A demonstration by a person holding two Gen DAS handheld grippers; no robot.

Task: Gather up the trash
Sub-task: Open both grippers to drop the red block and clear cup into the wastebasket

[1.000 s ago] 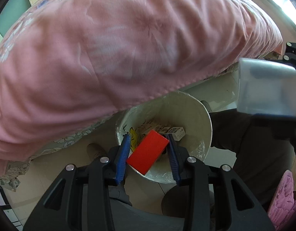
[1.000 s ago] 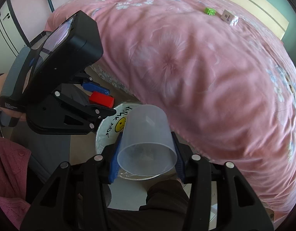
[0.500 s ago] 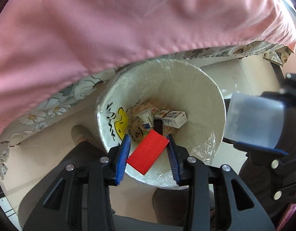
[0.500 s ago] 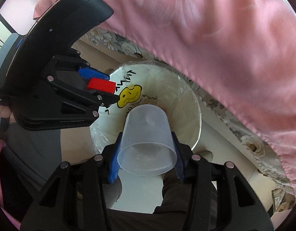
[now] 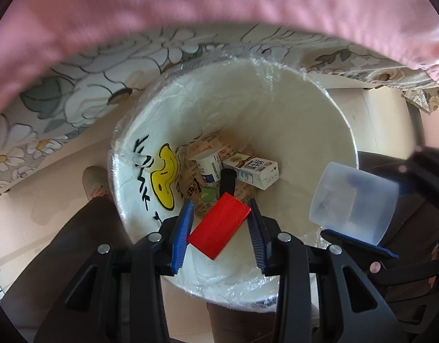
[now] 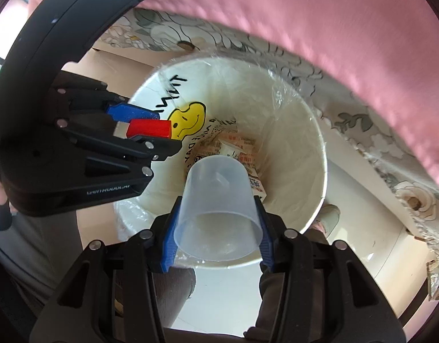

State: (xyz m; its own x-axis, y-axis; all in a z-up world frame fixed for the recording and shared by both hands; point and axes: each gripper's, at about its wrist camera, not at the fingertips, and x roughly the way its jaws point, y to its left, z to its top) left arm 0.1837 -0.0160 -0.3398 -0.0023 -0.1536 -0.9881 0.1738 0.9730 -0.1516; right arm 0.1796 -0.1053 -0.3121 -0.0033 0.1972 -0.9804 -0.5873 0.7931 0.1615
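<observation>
A white trash bin (image 5: pixel 305 120) with a clear liner and a yellow smiley stands on the floor by the bed; it also shows in the right wrist view (image 6: pixel 311 143). My left gripper (image 5: pixel 221 228) is shut on a red block (image 5: pixel 219 228) over the bin's near rim; the block also shows in the right wrist view (image 6: pixel 149 128). My right gripper (image 6: pixel 216 231) is shut on a clear plastic cup (image 6: pixel 216 208), held above the bin's rim; the cup also shows in the left wrist view (image 5: pixel 353 203).
A milk carton (image 5: pixel 253 170), a yogurt cup (image 5: pixel 208 165) and wrappers lie in the bin's bottom. A pink quilt (image 5: pixel 191 3) and floral bed skirt (image 5: pixel 91 85) hang just behind the bin. The person's legs (image 6: pixel 48 243) are near both grippers.
Both grippers have tilted down from the bed and moved in over the bin, still holding the red block and the cup. The bin now fills both views.
</observation>
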